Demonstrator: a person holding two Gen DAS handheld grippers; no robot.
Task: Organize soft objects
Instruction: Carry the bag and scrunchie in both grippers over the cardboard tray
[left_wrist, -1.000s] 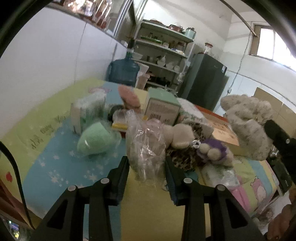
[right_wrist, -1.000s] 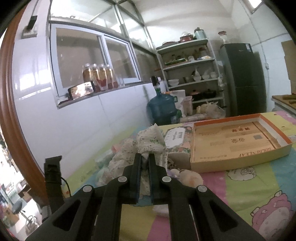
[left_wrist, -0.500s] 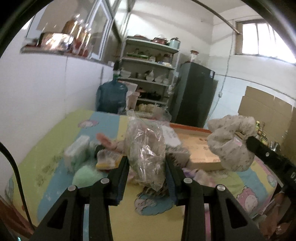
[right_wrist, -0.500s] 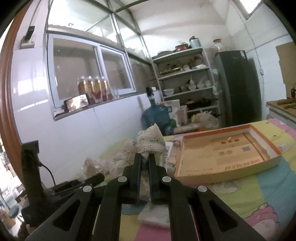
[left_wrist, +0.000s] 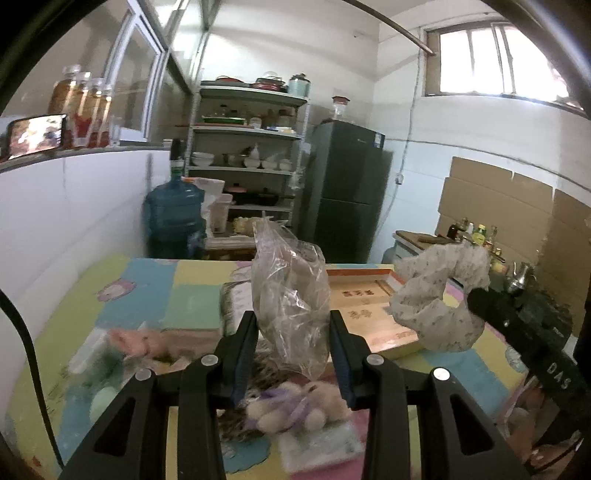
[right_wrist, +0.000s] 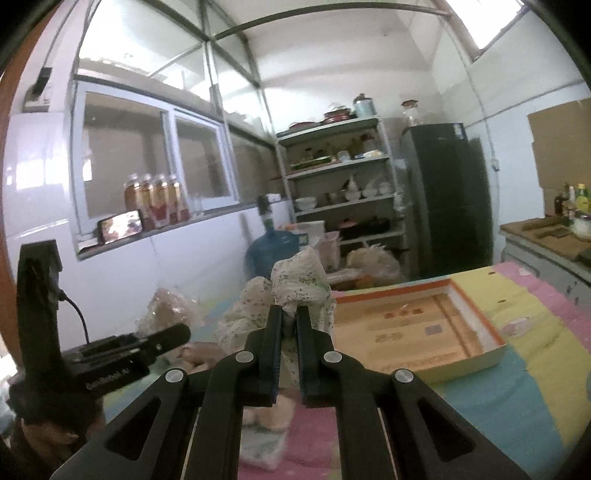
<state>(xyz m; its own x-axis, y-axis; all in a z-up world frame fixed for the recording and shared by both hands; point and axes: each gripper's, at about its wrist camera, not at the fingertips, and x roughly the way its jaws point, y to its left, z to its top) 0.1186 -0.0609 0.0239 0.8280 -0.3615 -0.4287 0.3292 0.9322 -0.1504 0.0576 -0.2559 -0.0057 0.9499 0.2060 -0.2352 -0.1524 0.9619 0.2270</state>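
A crumpled clear plastic bag is clamped between the fingers of the left tool and is held above the table, its long axis upright, its twisted top pointing up. A floral fabric piece is pinched by the narrowly closed right tool; it is curled into a ring, seen from the left wrist, and hangs near the shallow cardboard box. A small plush toy lies on the table below the bag.

Left tongs clamped; right tongs apparently pinched.
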